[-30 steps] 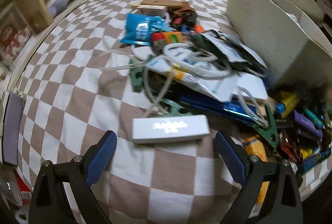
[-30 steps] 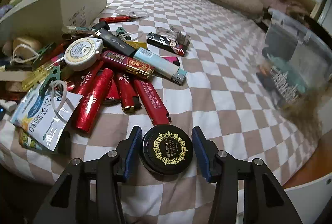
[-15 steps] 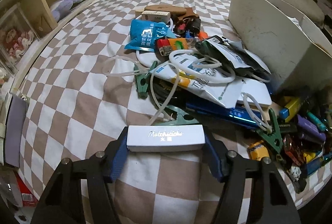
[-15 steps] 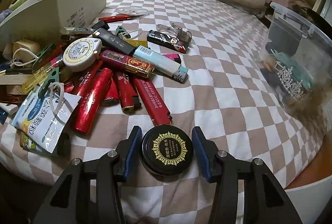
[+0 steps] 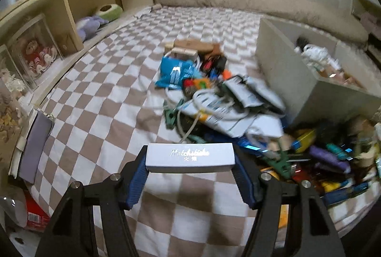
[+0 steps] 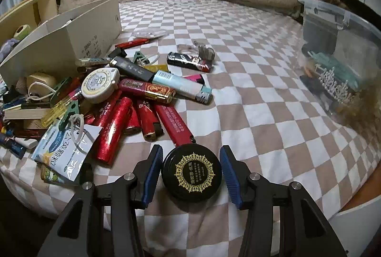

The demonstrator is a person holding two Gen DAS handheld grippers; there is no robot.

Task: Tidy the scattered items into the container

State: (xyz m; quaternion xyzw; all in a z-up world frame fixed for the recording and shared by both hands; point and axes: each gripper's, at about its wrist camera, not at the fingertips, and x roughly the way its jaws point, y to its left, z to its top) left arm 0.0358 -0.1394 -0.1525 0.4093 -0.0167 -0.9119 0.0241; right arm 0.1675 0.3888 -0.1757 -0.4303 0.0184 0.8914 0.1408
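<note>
— What is the left gripper [image 5: 190,170] doing?

— Its jaws are closing on the two short ends of a white matchbox [image 5: 189,157], which is sitting crosswise between the blue pads [image 5: 138,176] and hanging above the checkered bed sheet [image 5: 100,99] (silver lettering is showing on its top face).

— And the right gripper [image 6: 191,171]?

— Its jaws are standing on either side of a round black tin [image 6: 192,173] with a gold emblem on the lid. The pads are lying right at its rim, but whether they are actually pressing it cannot be told; the tin is lying near the close edge of the bed.

— Where is the container?

— A pale cardboard box [image 5: 293,80] is standing open on the bed, far right in the left wrist view. In the right wrist view it [image 6: 66,42] is sitting far left, just behind the clutter.

— What is still lying scattered?

— A heap of red lighters [image 6: 114,128], a round white tape measure [image 6: 100,84] and a printed sachet [image 6: 64,149] are lying left of the tin. In the left view, white cables [image 5: 214,104] and a blue packet [image 5: 175,72] are piling up beside the box.
</note>
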